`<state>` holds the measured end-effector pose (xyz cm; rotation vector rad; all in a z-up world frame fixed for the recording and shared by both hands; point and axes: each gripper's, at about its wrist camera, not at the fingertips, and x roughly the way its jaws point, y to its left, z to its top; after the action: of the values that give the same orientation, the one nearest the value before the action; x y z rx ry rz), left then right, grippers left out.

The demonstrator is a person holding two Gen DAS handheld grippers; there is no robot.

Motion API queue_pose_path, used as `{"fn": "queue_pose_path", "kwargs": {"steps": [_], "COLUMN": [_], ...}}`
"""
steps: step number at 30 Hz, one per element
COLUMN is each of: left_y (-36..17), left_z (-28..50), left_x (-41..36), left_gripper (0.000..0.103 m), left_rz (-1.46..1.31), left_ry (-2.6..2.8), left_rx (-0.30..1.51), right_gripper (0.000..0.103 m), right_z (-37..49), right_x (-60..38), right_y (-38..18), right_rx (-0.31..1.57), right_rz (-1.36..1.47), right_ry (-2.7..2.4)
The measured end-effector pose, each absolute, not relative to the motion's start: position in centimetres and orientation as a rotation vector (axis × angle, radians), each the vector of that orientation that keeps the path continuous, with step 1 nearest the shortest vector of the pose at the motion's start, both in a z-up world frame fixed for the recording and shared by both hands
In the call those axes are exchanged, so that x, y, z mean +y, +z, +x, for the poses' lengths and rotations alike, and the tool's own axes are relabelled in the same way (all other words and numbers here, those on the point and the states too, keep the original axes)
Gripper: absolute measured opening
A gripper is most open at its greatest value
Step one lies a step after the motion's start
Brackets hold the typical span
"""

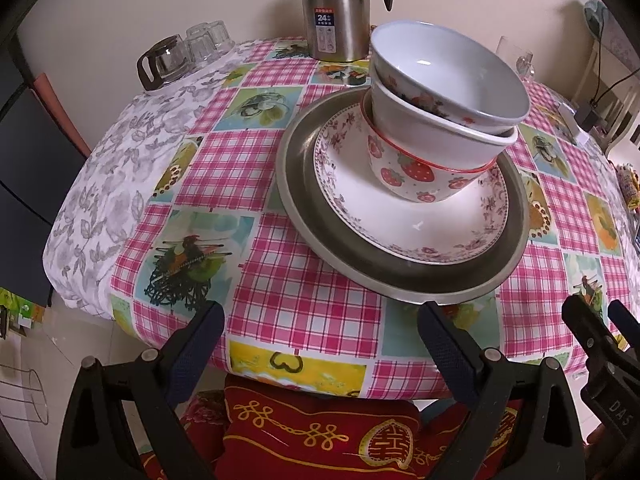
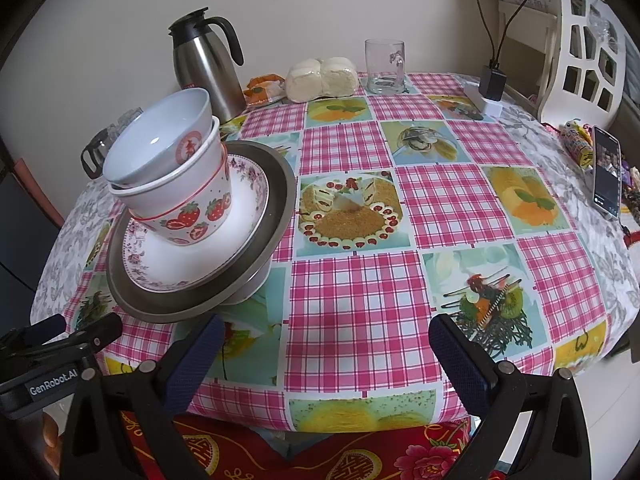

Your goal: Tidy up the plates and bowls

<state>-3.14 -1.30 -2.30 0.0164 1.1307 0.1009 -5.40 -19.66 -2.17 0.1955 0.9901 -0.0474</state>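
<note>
Stack location: a metal tray (image 1: pixel 304 216) sits near the front edge of the table (image 1: pixel 280 292), on the pink check cloth; on it a floral plate (image 1: pixel 400 220), then a strawberry bowl (image 1: pixel 412 176), a plain white bowl (image 1: pixel 420 128) and a pale blue-white bowl (image 1: pixel 448 76) nested on top.

Stack condition: the three bowls lean off vertical and sit toward the far side of the plate, not centred. The top bowl is seated crooked in the one below.

Left gripper (image 1: pixel 320 340): wide open, holding nothing; its right finger (image 1: pixel 444 340) is just in front of the tray's near rim, touching or a hair off, I cannot tell which.

Right gripper (image 2: pixel 324 352): wide open, holding nothing, over bare cloth to the right of the stack and clear of it.

Task standing: in my judgement the stacking looks done or nearly so; what remains, if anything, is squaring the pile.

Risk, nudge: a push on the tray rim from the left finger would likely slide the tray on the slick cloth and rock the leaning bowls.

Risk, topple: the off-centre bowls could tip toward the steel flask (image 1: pixel 336 12) behind, or off the plate onto the tray.

Risk, lifting: gripping only the tray's thin rim would tilt the whole pile; the plate looks free to skate inside it.

Risk, surroundings: upturned glasses (image 1: pixel 204 44) and a glass mug (image 2: pixel 385 66) stand well apart, so probably safe.
</note>
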Motion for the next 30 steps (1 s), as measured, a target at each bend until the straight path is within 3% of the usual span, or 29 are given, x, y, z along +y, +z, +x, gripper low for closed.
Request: {"fn": "queue_pose_path", "kwargs": {"steps": [30], "left_y": [-2.5], "left_z": [-2.3], "left_x": [-0.6], "left_gripper": [0.097], "left_rz": [-0.017], "left_ry": [0.091], "left_rx": [1.139], "right_gripper": [0.103], "right_z": [-4.5], "right_x": [-19.6], "right_y": [-3.3], "right_rx": [1.030], "right_rz": [0.162], "right_ry": [-0.048]}}
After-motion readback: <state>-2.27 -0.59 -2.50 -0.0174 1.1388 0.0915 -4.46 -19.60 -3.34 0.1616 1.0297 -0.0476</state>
